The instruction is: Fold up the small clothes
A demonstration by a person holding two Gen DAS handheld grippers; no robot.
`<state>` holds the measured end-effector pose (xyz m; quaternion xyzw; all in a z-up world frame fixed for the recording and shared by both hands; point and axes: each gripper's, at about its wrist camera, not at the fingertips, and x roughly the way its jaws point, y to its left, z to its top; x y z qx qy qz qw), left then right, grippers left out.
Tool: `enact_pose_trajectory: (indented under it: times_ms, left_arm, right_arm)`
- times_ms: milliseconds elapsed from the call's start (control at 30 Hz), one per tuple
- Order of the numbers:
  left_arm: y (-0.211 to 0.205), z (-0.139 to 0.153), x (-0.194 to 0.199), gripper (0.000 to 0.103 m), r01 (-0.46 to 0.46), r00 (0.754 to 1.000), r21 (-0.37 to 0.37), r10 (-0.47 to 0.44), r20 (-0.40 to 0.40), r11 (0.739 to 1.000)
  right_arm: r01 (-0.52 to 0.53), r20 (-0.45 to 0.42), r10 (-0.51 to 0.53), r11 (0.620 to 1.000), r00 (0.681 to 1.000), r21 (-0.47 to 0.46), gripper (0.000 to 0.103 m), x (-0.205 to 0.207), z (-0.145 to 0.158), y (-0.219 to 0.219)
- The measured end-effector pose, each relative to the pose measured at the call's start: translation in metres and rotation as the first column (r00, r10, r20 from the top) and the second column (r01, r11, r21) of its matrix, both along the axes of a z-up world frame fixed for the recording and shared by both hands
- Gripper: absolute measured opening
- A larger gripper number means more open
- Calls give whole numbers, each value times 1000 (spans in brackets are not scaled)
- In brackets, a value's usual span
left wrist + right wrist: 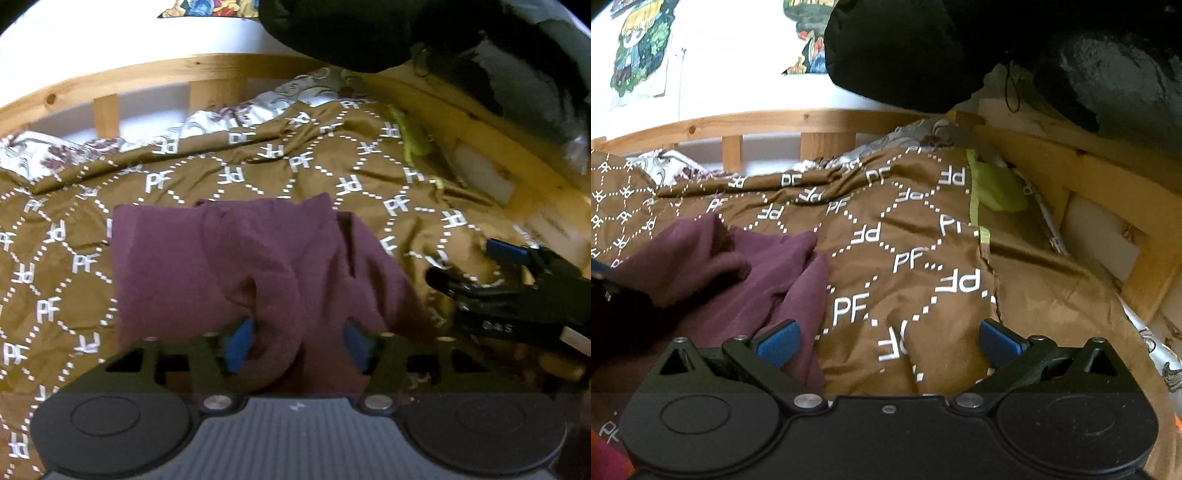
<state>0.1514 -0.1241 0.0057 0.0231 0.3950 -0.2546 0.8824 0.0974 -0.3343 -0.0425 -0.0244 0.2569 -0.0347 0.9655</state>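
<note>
Left wrist view showed the maroon garment point(229, 266) partly folded, rumpled on the brown bedspread point(258, 173); left gripper point(295, 345) fingers apart around a fold, right gripper point(888, 341) fingers apart, empty beside it. Smoothing remained.

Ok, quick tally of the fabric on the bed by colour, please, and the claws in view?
Maroon garment: 1
Brown PF-print cover: 1
Lime-green cloth: 1
White floral sheet: 1
Claws: 2, left claw and right claw
Total: 6
</note>
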Motion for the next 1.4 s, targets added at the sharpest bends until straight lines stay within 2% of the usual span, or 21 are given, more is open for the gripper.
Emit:
enact_pose_trajectory:
  times_ms: [67, 167, 233, 300, 433, 600, 767, 867, 933, 1033, 1100, 1200, 1233, 1333, 1400]
  left_arm:
    - [1, 2, -5, 76, 12, 1000, -5, -12, 15, 1000]
    - [5, 8, -18, 91, 21, 998, -9, -20, 63, 1000]
    - [10, 13, -26, 95, 21, 995, -21, -19, 97, 1000]
    - [14, 16, -33, 102, 13, 992, -26, -10, 129, 1000]
    - [29, 17, -43, 102, -37, 983, 1, 37, 182, 999]
    - [51, 7, -43, 102, -83, 986, 17, 79, 147, 996]
    - [63, -11, -41, 102, -69, 996, 35, 66, 58, 997]
    - [65, -19, -41, 102, -61, 998, 58, 59, 29, 996]
    - [64, -21, -44, 102, -51, 998, 71, 48, 32, 996]
    - [58, -20, -51, 102, -43, 996, 123, 33, 81, 992]
    - [52, -18, -55, 101, -33, 994, 151, 16, 112, 988]
    - [46, -16, -59, 94, -14, 990, 163, -9, 140, 986]
    - [43, -16, -60, 92, -8, 989, 171, -18, 145, 985]
    - [36, -17, -58, 79, 2, 988, 196, -32, 153, 981]
    - [32, -18, -57, 68, -6, 986, 226, -32, 165, 974]
  right_arm:
    - [3, 31, -3, 1000, 1000, 0, 102, -3, 2, 0]
    - [12, 63, -12, 1000, 998, 5, 102, -4, 4, -2]
    - [14, 76, -15, 1000, 997, 17, 102, -4, 5, -3]
    - [15, 88, -17, 999, 996, 29, 102, -4, 5, -3]
    - [-1, 127, -7, 998, 992, 63, 102, -7, 5, -2]
    - [-110, 194, 77, 980, 978, 167, 103, -10, 9, 4]
    - [-210, 182, 155, 916, 971, 341, 103, 14, 16, 20]
    - [-276, 168, 226, 873, 960, 402, 103, 37, 22, 40]
    - [-315, 140, 282, 847, 949, 428, 103, 54, 23, 54]
    - [-328, 67, 336, 826, 939, 458, 102, 74, 15, 74]
    - [-301, 18, 339, 810, 941, 503, 101, 80, 3, 78]
    - [-225, -9, 292, 756, 956, 615, 88, 80, -19, 70]
    - [-212, -13, 282, 749, 959, 627, 83, 79, -23, 68]
    - [-227, -4, 287, 765, 958, 602, 76, 78, -26, 68]
    - [-236, 9, 293, 750, 956, 618, 69, 80, -25, 68]
